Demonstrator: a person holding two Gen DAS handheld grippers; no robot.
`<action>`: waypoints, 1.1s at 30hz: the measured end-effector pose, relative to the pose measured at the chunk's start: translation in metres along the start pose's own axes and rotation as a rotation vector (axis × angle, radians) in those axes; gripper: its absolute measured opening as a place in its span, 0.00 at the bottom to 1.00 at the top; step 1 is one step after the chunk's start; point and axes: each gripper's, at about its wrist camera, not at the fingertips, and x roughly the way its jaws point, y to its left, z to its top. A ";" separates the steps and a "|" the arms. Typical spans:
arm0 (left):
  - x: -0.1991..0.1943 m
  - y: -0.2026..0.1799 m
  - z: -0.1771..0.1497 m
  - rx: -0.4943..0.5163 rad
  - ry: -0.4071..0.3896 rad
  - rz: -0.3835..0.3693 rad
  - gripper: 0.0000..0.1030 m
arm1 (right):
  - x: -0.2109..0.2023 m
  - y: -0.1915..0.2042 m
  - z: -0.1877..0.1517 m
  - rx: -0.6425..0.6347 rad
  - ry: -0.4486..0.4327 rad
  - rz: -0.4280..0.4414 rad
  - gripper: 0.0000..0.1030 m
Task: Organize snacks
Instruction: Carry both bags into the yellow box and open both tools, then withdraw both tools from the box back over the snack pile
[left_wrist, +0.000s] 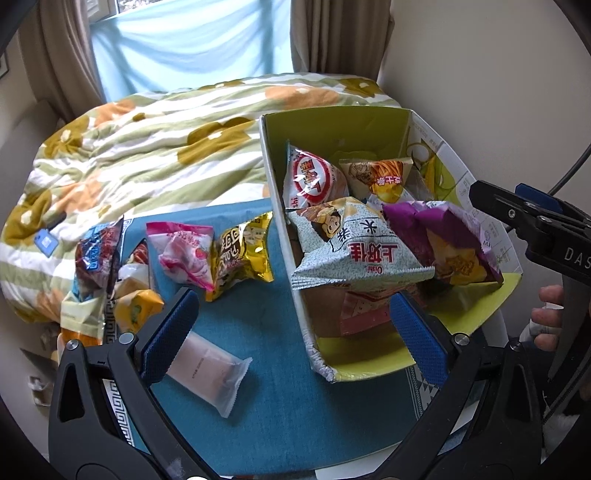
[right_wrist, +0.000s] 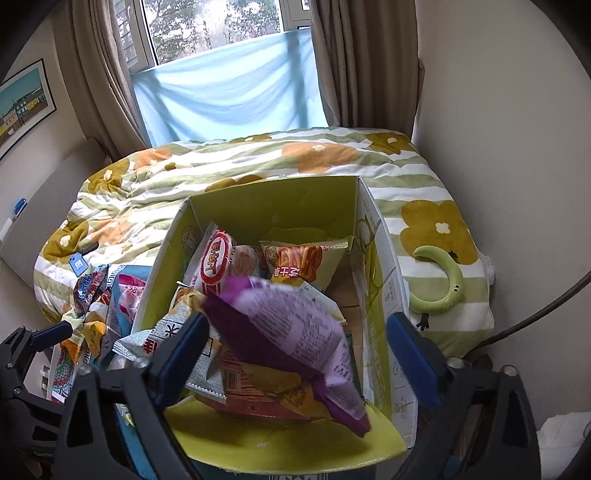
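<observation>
A green-lined cardboard box (left_wrist: 332, 129) stands on a blue mat (left_wrist: 295, 406) and holds several snack packs. A purple pack (left_wrist: 443, 240) lies on top at its right; in the right wrist view the purple pack (right_wrist: 288, 332) is blurred, between the fingers over the box (right_wrist: 273, 203), touching neither. My right gripper (right_wrist: 299, 354) is open and empty. My left gripper (left_wrist: 291, 332) is open and empty, low over the mat by the box's near left wall. A pale wrapped bar (left_wrist: 210, 373), a gold pack (left_wrist: 243, 254) and a pink pack (left_wrist: 184, 251) lie on the mat.
More snacks (left_wrist: 99, 273) are piled at the mat's left edge. A floral quilt (left_wrist: 147, 147) covers the bed behind. A green curved toy (right_wrist: 443, 280) lies on the quilt right of the box. A wall is close on the right.
</observation>
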 end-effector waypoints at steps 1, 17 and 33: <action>0.001 -0.001 -0.002 0.000 0.004 -0.003 0.99 | -0.003 0.000 -0.002 0.002 -0.020 0.008 0.99; -0.020 -0.013 -0.005 -0.001 -0.051 0.015 0.99 | -0.025 -0.012 -0.020 0.005 -0.021 0.030 0.99; -0.096 0.060 -0.039 -0.200 -0.126 0.233 0.99 | -0.046 0.034 -0.003 -0.142 -0.059 0.187 1.00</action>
